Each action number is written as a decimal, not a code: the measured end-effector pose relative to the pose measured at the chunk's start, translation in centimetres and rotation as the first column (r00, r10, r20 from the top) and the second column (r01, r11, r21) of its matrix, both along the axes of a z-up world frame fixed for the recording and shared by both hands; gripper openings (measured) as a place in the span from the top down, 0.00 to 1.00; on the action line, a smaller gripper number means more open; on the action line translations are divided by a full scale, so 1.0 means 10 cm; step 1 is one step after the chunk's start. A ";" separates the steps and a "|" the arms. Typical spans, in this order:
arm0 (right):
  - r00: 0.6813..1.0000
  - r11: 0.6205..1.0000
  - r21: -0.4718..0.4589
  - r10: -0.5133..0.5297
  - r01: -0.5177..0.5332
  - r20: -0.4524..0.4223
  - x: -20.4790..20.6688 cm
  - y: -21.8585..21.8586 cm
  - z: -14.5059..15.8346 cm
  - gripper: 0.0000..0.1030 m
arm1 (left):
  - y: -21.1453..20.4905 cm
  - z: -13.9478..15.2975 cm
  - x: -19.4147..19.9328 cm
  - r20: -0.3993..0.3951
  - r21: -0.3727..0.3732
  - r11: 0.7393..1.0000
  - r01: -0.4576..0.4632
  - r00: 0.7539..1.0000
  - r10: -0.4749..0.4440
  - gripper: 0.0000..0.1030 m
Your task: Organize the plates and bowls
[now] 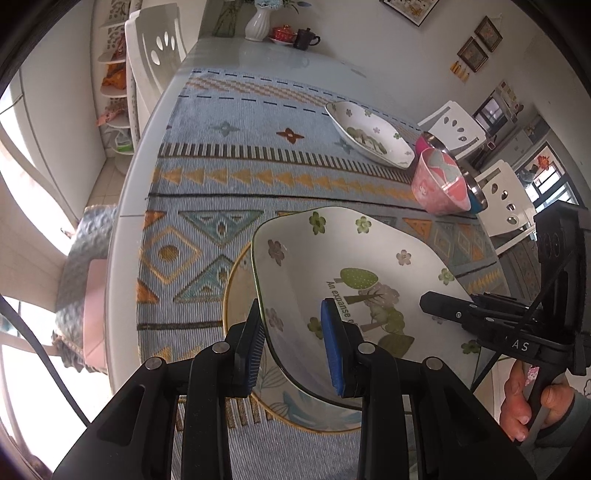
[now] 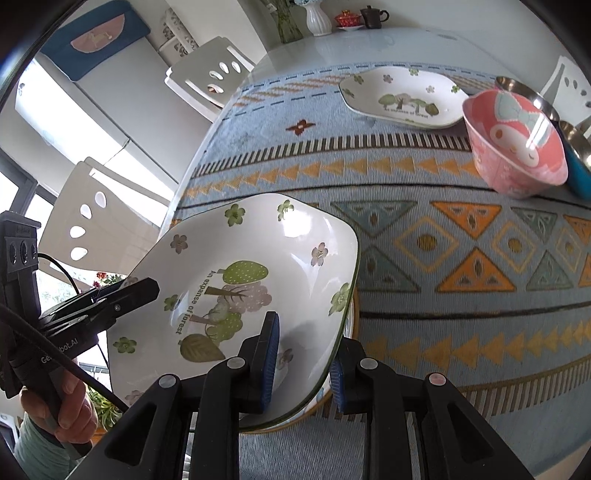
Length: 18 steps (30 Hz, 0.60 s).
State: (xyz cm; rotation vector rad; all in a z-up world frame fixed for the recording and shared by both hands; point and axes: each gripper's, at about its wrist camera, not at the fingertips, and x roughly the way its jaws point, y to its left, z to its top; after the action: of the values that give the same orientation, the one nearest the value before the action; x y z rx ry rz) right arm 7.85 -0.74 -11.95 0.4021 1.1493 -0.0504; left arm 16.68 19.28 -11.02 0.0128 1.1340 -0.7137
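A white forest-print plate [image 1: 351, 273] [image 2: 240, 277] is held tilted above a yellow-rimmed plate [image 1: 236, 280] [image 2: 352, 317] on the patterned cloth. My left gripper [image 1: 293, 343] straddles its left rim with both blue pads on it, one outside and one inside. My right gripper [image 2: 304, 354] clamps its opposite rim the same way and shows in the left wrist view [image 1: 454, 314]. A second forest-print plate [image 1: 369, 134] [image 2: 404, 98] lies farther back. A pink bowl [image 1: 441, 184] [image 2: 517, 147] stands to its right.
Steel bowls with blue and pink outsides [image 1: 474, 188] [image 2: 576, 147] sit behind the pink bowl near the table's right edge. A white vase [image 1: 258, 22], red teacup and dark mug stand at the far end. White chairs [image 1: 157, 48] surround the table.
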 end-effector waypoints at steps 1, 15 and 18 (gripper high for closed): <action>1.000 1.000 0.001 -0.002 0.002 -0.003 -0.01 0.00 -0.02 0.77 | 0.00 -0.02 -0.01 0.000 0.003 1.000 -0.001 1.000 0.001 0.75; 0.999 1.000 0.010 -0.005 0.005 -0.046 -0.02 0.03 -0.22 0.77 | 0.08 -0.22 -0.07 -0.057 0.021 0.999 -0.028 0.998 0.029 0.74; 0.999 1.000 0.008 -0.002 0.002 -0.054 -0.01 0.04 -0.24 0.77 | 0.08 -0.24 -0.06 -0.064 0.024 0.999 -0.035 0.997 0.037 0.75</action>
State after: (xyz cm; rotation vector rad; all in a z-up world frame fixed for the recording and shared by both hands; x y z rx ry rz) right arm 7.75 -0.35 -14.37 0.4113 1.2024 -0.0586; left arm 16.10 20.05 -13.41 -0.0109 1.2012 -0.6730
